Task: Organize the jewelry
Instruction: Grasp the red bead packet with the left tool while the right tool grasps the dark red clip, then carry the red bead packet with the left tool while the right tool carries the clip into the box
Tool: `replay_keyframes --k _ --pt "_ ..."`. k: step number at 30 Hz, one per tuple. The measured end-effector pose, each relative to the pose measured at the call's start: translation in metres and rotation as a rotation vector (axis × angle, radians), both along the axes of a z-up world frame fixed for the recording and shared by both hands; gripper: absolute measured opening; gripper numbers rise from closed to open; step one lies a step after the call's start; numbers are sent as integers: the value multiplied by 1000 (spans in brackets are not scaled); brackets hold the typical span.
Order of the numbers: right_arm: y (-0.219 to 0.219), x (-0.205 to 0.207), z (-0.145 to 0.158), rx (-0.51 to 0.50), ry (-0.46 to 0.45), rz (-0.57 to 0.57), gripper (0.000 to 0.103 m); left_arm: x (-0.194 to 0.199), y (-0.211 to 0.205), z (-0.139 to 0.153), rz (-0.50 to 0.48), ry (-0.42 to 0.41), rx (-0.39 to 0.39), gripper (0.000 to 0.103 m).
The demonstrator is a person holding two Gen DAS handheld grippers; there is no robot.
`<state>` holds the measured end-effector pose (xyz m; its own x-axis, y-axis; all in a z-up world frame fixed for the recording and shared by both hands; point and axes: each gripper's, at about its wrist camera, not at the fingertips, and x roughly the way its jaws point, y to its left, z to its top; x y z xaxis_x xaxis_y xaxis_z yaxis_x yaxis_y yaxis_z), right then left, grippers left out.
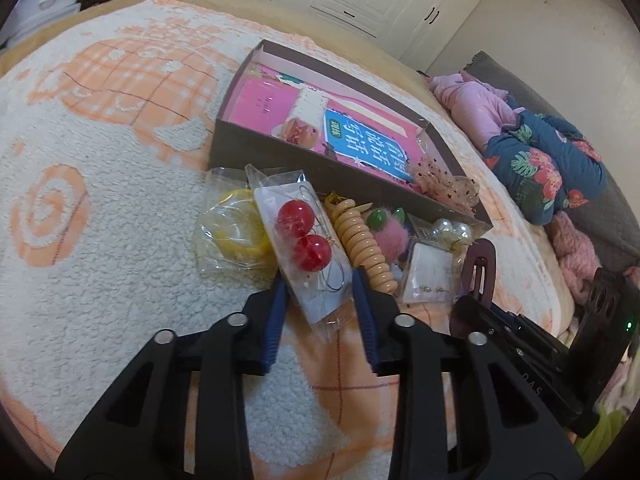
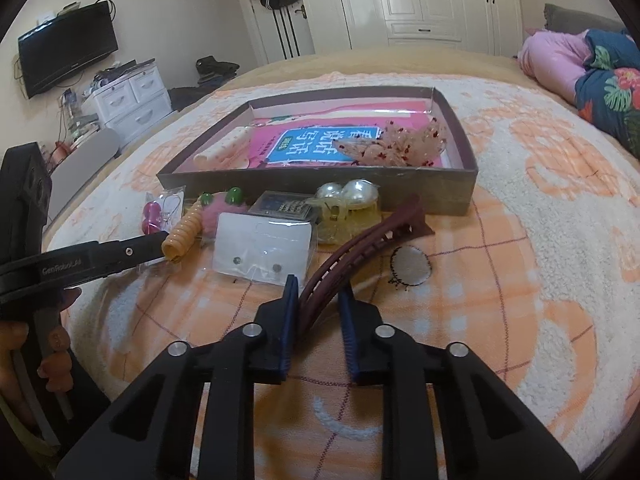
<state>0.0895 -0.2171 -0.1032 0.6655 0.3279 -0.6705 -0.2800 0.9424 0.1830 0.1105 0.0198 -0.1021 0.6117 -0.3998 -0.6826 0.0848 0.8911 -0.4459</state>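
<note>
On the bed's blanket, the left gripper pinches the bagged red-ball earrings at twelve o'clock of it; the right gripper clamps the maroon hair clip, running toward one o'clock; the box lies beyond.

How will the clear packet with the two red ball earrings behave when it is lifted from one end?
The earring packet looks thin and floppy, so its free end will probably sag. The glossy film may slip between the left gripper pads. The round red balls likely weigh down the far end.
</note>
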Motion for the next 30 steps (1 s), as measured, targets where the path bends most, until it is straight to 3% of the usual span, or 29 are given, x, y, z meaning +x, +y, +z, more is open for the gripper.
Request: replay_keyframes --k 5,14,30 --pt "-12 -1 6 -5 -39 -49 9 -2 -5 2 -20 -14 13 15" --pt "-31 -4 18 6 -83 -101 8 -14 -12 19 -36 -98 71 11" --pt "-10 -17 47 -37 -237 -16 7 -25 4 44 15 -213 113 10"
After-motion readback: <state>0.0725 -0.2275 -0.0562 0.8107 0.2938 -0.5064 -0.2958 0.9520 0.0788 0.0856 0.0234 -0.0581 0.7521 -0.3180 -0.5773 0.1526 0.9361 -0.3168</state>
